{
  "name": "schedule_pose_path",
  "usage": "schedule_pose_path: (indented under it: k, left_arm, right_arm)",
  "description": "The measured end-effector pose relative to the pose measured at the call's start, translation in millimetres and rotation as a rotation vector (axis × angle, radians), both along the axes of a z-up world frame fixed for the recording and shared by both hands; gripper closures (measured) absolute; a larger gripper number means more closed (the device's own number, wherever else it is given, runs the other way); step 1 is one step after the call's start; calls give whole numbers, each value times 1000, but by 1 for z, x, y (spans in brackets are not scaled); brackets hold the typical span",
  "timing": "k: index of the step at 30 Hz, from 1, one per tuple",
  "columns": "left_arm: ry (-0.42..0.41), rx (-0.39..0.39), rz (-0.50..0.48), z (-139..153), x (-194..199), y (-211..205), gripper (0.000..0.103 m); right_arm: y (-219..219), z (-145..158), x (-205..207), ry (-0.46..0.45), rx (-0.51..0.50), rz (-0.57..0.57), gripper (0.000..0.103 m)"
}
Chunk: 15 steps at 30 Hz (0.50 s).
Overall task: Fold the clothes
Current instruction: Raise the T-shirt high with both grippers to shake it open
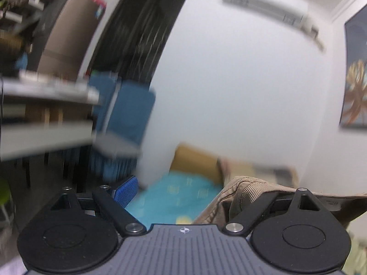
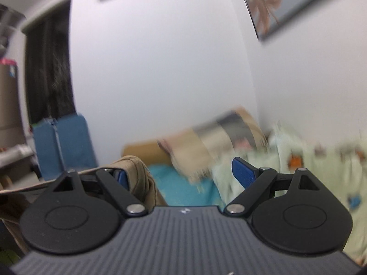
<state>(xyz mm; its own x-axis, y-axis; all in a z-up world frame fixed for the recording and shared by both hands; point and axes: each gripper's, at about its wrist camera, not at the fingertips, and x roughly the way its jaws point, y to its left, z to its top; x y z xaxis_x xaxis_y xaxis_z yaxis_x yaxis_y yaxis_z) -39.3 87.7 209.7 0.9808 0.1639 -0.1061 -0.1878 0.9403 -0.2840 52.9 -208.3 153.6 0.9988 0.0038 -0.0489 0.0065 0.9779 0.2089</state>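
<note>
A tan corduroy garment [image 1: 243, 197] hangs over the right finger of my left gripper [image 1: 190, 192]; the jaws stand wide apart and the left blue pad [image 1: 126, 191] is bare. The same tan garment [image 2: 137, 176] drapes over the left finger of my right gripper [image 2: 183, 176], whose jaws also stand wide apart, with the right blue pad [image 2: 243, 174] bare. Both grippers are raised above a bed with a turquoise sheet [image 1: 174, 197], which also shows in the right wrist view [image 2: 183, 185]. The views are blurred by motion.
Pillows [image 2: 206, 142] and a pale green patterned quilt [image 2: 309, 160] lie at the bed's head by the white wall. A blue folding chair [image 1: 128, 114] and shelves [image 1: 45, 114] stand to the left. A framed picture [image 1: 355, 80] hangs on the right.
</note>
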Motion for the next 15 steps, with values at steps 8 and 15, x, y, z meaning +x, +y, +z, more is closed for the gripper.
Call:
schedule_pose_path:
  k: [8,15]
  left_arm:
    - [-219,115,22,191,-47,-16,7]
    - [-303,182,22,294,-54,-43,5]
  right_arm:
    - [-4,177,-47,-205,-17,40,14]
    - [-11,270,-67,-311,-91,-19,14]
